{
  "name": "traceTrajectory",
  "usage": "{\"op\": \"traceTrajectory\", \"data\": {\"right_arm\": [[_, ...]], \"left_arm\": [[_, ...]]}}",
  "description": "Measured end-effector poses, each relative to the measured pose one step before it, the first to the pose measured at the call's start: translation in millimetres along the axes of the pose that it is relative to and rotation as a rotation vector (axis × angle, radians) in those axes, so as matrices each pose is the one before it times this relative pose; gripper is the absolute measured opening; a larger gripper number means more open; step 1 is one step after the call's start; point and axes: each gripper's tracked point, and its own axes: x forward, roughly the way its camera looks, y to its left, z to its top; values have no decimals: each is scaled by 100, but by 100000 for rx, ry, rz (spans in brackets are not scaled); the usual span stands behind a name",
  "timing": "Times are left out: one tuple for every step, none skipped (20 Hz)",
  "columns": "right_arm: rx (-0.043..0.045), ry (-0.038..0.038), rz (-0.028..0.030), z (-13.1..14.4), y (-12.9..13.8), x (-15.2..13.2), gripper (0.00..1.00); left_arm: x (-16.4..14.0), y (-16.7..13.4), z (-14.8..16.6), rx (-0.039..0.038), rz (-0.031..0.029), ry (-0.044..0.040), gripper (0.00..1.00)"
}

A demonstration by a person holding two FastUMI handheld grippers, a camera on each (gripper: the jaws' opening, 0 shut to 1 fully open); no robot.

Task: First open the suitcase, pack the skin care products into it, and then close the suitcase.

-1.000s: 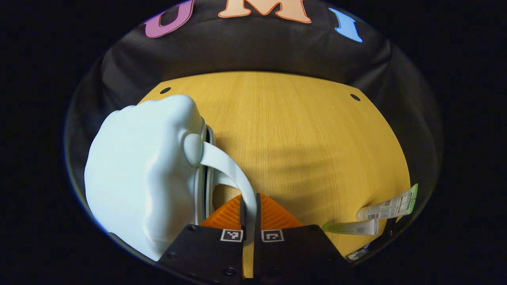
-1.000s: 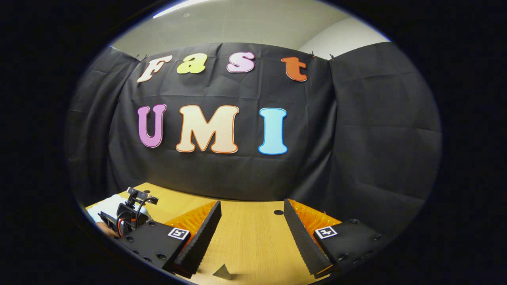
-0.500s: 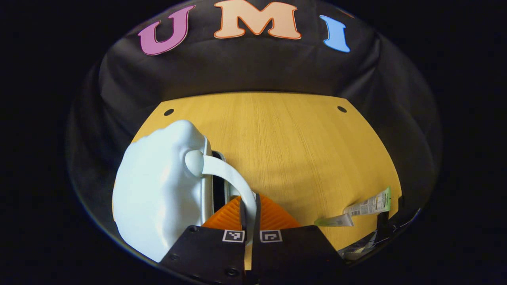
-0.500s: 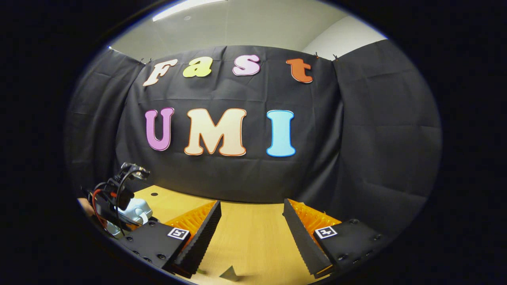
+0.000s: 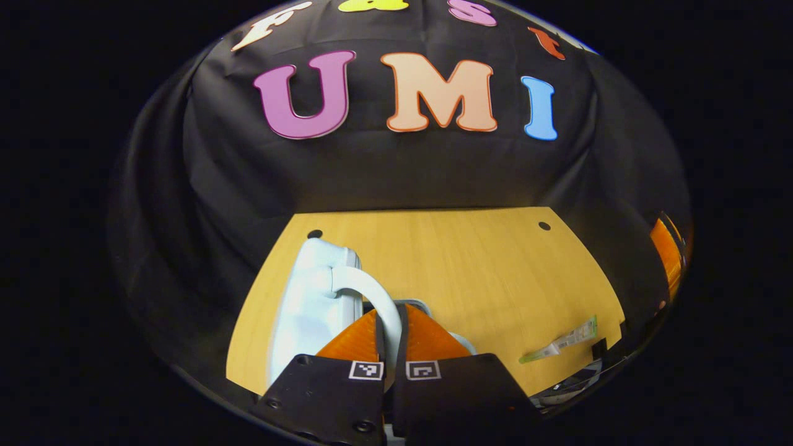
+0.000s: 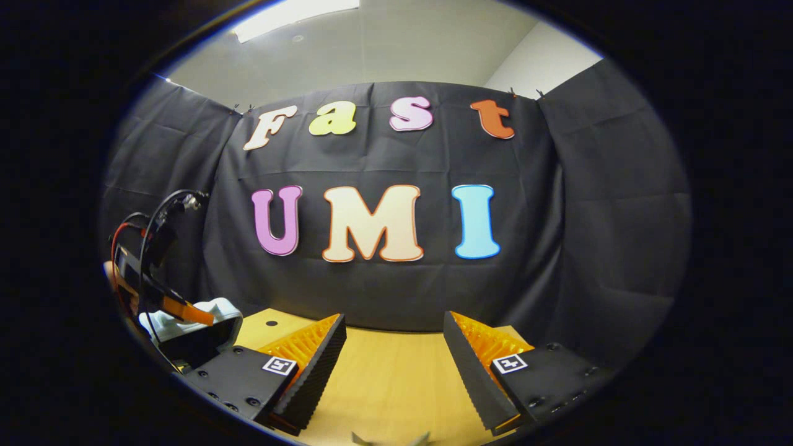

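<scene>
Table [image 5: 471,272]: smooth yellow wood-grain top with 2 small dark round holes near its far corners; it shows bare between the right gripper's fingers too.
Room: creased black cloth wall behind the table; in the right gripper view a pale ceiling with a bright light strip above it.
Suitcase [image 5: 306,303]: glossy pale blue-white hard shell with rounded corners, at the near left of the table, lid raised off the base.
Handle [image 5: 372,297]: a smooth curved pale strap arching from the lid to the gripper.
Left gripper [image 5: 389,334]: its 2 fingers are closed tight on the handle, ribbed pads pressed to either side.
Right gripper [image 6: 393,365]: fingers spread wide, nothing between them, saw-toothed inner faces.
Skin care tube [image 5: 560,342]: slim, flat-ended, lying at the near right of the table, well apart from the suitcase.
</scene>
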Motion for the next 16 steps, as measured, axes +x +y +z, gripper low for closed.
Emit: {"op": "traceTrajectory", "data": {"right_arm": [[-224, -56, 1485, -89, 1525, 464, 99], [-211, -417, 776, 30, 1347, 344, 99], [289, -343, 765, 36, 1269, 319, 99], [597, 182, 1099, -235, 1423, 307, 99], [520, 649, 919, -274, 1176, 432, 99], [170, 534, 632, -105, 1113, 354, 99], [-264, -42, 325, 99, 899, 285, 99], [-640, -494, 105, 222, 825, 177, 99], [-684, -595, 13, 294, 770, 222, 99], [-437, -593, 327, 184, 733, 51, 99], [-218, -207, 320, 139, 679, 226, 99], [-114, 79, 379, 15, 630, 207, 100], [-150, 275, 366, 26, 598, 217, 100], [-139, 116, 430, 40, 598, 132, 100], [-192, 128, 344, 92, 510, 118, 99], [-109, 71, 663, -27, 554, -10, 99]], "left_arm": [[-291, 1388, 416, 243, 1837, -1376, 0], [14, 1135, 322, -313, 1319, -888, 0], [-287, 1194, 72, -710, 1786, -996, 0], [114, 1180, 383, 83, 1760, -1589, 0], [-161, 1346, 250, -404, 1042, -1192, 0], [-33, 1153, -6, -1153, 1462, -1219, 0], [-87, 1534, 13, -839, 1404, -140, 0], [141, 1234, 14, -1306, 1337, -289, 0], [75, 1291, -3, -2155, 1276, -1548, 0], [315, 905, -108, -2416, 464, 20, 0], [63, 546, -103, -2579, 94, 93, 0], [4, 642, 39, -2493, 780, 140, 0], [71, 842, -234, -1517, 1048, 235, 0], [314, 493, -174, -1286, 762, 758, 0], [440, 439, -361, -2169, 623, 563, 0], [335, 550, -298, -2277, 1373, 1424, 0]]}}
